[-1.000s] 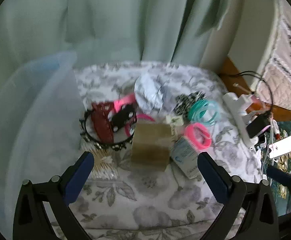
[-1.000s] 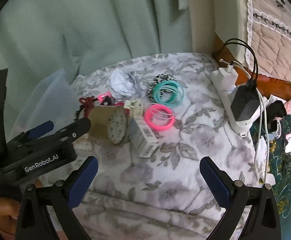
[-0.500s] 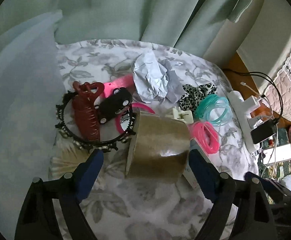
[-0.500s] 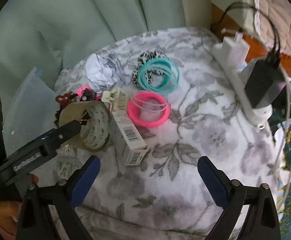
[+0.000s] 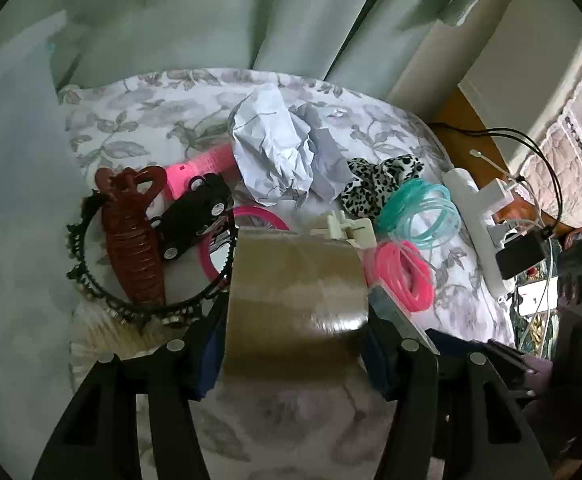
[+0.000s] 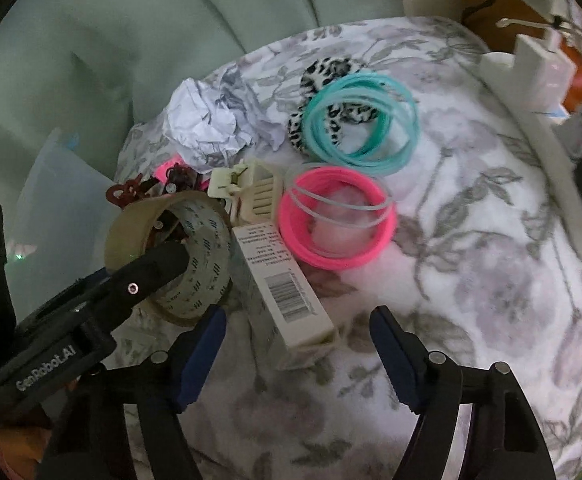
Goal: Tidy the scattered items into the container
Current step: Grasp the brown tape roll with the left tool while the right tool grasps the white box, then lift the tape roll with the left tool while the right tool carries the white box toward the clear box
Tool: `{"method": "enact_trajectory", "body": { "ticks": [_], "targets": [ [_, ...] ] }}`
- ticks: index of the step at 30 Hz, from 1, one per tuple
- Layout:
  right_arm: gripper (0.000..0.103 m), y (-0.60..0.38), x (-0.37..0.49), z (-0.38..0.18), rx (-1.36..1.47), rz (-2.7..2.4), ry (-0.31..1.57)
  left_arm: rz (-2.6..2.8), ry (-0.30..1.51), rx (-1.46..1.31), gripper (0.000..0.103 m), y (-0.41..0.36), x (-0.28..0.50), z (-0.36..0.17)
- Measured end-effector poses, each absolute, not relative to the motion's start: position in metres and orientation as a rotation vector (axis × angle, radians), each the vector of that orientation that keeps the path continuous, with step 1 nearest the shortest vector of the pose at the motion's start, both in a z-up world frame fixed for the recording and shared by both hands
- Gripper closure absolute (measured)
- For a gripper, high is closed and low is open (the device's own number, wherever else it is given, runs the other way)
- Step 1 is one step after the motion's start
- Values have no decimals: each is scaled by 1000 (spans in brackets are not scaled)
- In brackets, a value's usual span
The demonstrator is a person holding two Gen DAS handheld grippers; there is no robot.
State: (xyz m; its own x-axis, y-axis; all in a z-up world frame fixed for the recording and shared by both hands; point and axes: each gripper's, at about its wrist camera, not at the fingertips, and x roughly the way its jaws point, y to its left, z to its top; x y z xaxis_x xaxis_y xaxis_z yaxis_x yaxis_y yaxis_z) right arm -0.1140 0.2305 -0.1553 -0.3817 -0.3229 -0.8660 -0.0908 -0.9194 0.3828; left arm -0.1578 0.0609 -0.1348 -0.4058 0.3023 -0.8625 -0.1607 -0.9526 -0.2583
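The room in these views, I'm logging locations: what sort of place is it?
Probably a bedroom: a floral bedspread underlies the clutter, a quilted cover lies to the right, and green curtains hang behind.

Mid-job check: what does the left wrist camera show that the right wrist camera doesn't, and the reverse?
Only the left wrist view shows the black headband ringing the dark red hair claw, and the whole black toy car. Only the right wrist view shows the barcode box lengthwise between the open right gripper fingers, and the tape's printed core. Both show the tape roll with the left gripper around it, pink rings, teal rings and crumpled paper.
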Motion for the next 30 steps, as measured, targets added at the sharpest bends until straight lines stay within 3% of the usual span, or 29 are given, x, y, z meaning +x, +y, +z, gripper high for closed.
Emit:
{"method": "enact_trajectory", "body": {
  "ticks": [3,7,13,20,30],
  "targets": [
    [34,232,-120,-162,1661,-2418,-623,2419,-185,-1515,45,63,-159,-133],
    [54,233,-118,-160,1638,-2407,-668,2420,-201,-1530,45,61,-156,-131],
    [67,231,-109,-153,1623,-2404,-697,2441,-174,-1541,46,60,-150,-124],
    [76,233,-93,-134,1577,-2421,-704,2482,-143,-1525,46,61,-131,-108],
    [76,238,-55,-96,1459,-2477,-737,2523,-114,-1434,46,65,-98,-70]
  ]
}}
